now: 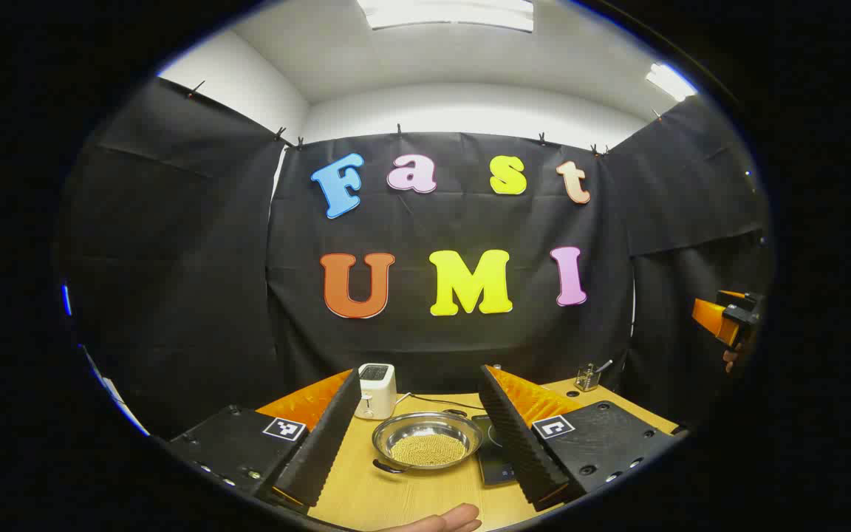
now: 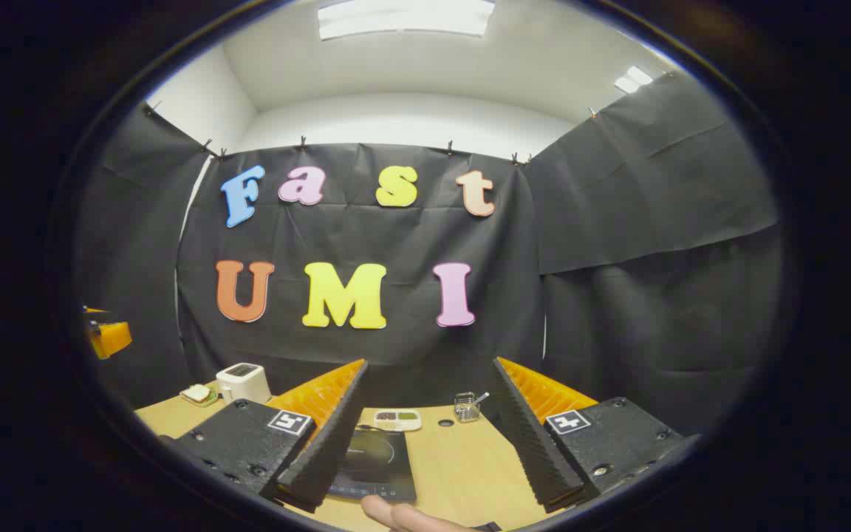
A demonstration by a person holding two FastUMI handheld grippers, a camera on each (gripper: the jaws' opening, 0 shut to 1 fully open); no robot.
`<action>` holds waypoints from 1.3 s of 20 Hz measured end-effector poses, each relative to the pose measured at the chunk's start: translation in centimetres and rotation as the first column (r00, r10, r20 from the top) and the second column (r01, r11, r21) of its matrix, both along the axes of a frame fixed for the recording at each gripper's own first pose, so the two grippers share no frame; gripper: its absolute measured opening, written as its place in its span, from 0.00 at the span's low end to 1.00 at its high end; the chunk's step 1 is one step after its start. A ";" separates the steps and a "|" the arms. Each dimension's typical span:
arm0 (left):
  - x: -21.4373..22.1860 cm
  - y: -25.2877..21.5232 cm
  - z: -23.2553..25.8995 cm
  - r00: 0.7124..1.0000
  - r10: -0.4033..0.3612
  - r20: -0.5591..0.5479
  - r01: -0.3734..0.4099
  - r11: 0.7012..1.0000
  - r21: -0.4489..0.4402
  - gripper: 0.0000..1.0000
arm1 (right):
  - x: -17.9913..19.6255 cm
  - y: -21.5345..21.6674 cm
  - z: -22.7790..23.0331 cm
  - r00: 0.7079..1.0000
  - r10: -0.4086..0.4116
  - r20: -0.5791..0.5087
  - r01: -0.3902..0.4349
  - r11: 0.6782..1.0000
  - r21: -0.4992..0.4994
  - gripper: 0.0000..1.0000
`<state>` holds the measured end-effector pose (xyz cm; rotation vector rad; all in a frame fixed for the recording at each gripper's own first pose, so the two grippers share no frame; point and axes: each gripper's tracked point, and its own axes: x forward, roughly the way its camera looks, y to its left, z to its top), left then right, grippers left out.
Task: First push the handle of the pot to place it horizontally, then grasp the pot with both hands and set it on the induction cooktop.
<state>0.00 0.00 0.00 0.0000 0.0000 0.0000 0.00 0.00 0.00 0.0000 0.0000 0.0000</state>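
Both sets of tongs raised above the pale wooden bench (image 1: 366, 495), nothing contacted; first step (handle push) judged not yet begun. Going left to right in the left gripper view: white two-slot toaster (image 1: 377, 390) at the back, then the shallow round stainless-steel pot (image 1: 427, 439) holding a layer of small yellowish grains, sitting on the bench just left of the flat black induction cooktop (image 1: 496, 458), which is partly hidden behind one finger. Pot's short dark handle (image 1: 387, 466) sticks out at the front-left of the rim, angled toward the camera rather than sideways. Left tongs (image 1: 425, 443) spread wide, empty, pot framed between the fingers but well beyond them. Right gripper view: cooktop lies between its fingers; small white divided dish (image 2: 397, 420) and a clear glass holder (image 2: 466, 406) behind it. Right tongs (image 2: 425, 451) also spread wide, empty. Next move, as judged: lower one set of tongs beside the handle and sweep it sideways so the pot rotates until the handle lies horizontal, keeping the push light so the grains stay in.
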 end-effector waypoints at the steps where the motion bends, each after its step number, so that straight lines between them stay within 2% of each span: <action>1: -0.1 -0.5 0.1 1.000 -0.014 0.006 0.014 1.000 -0.006 0.95 | 0.1 0.0 0.0 1.000 0.001 0.001 -0.001 1.000 -0.001 0.98; 7: -0.1 -1.0 -0.1 1.000 -0.023 0.003 0.023 1.000 -0.001 0.95 | -0.4 0.1 -0.4 1.000 0.021 -0.009 -0.021 1.000 0.005 1.00; 13: 0.3 -1.3 -0.9 1.000 -0.021 -0.015 0.021 1.000 -0.009 0.95 | -0.4 -0.1 0.2 1.000 0.027 0.016 -0.027 1.000 -0.003 0.98; 18: 2.2 -0.9 -3.0 0.999 -0.001 -0.055 0.000 1.000 -0.021 0.95 | 0.5 0.3 0.0 0.998 0.053 0.027 -0.053 0.999 0.002 0.98; 21: 3.8 -0.6 -4.6 0.997 0.013 -0.080 -0.011 1.000 0.020 0.95 | 1.7 0.3 -0.5 0.999 0.048 0.023 -0.048 0.999 -0.021 0.98; 22: 4.5 -0.8 -5.5 0.995 -0.003 -0.103 0.006 1.000 0.029 0.75 | 2.1 0.6 -0.6 0.998 0.054 0.022 -0.054 0.998 -0.016 0.98; 23: 5.0 -1.2 -6.7 0.991 -0.024 -0.132 0.028 0.999 0.027 0.78 | 2.6 0.8 -0.7 0.998 0.058 0.019 -0.058 0.998 -0.007 0.98; 24: 5.4 -1.8 -7.5 0.986 -0.054 -0.158 0.057 0.998 0.016 0.60 | 3.1 0.8 -0.8 0.998 0.059 0.015 -0.059 0.998 0.000 0.98; 25: 6.0 -1.9 -7.8 0.983 -0.066 -0.171 0.068 0.998 0.004 0.62 | 3.5 0.8 -0.7 0.998 0.059 0.012 -0.059 0.998 0.006 0.98; 26: 6.5 -1.9 -7.9 0.982 -0.074 -0.172 0.074 0.997 -0.005 0.30 | 3.8 0.9 -0.6 0.998 0.060 0.010 -0.060 0.998 0.008 0.98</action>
